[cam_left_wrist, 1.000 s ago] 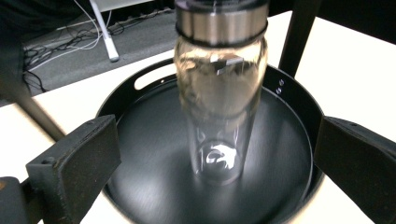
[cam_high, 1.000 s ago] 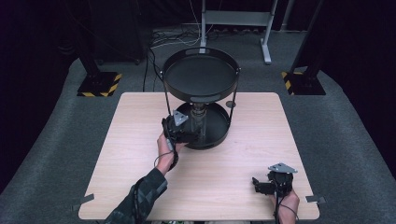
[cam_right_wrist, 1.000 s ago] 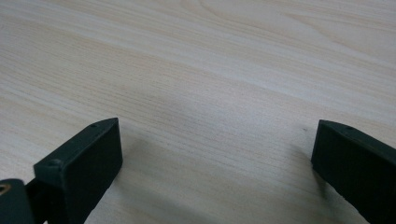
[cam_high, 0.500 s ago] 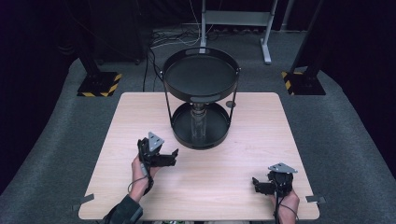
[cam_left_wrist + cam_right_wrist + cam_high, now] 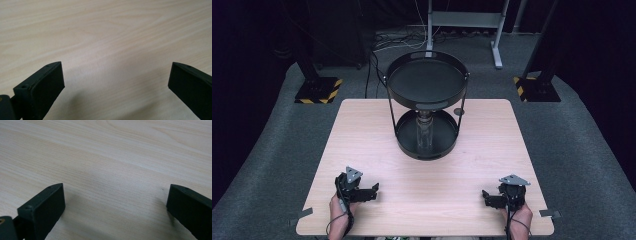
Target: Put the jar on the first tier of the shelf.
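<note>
Now both grippers rest low on the bench (image 5: 362, 135) near its front edge, left gripper (image 5: 373, 190) and right gripper (image 5: 486, 196), each with fingers spread wide, holding nothing. Bottle (image 5: 424, 134) stands upright on the lower tray (image 5: 404, 142) of the two-tier stand, mid-bench, well apart from both. Upper tray (image 5: 427, 82) covers the bottle's top; its clear body is hard to make out.

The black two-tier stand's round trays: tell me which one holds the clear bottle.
The lower round tray, resting on the wooden table, holds the clear bottle upright at its middle. The upper round tray, raised on thin rods, carries nothing.
</note>
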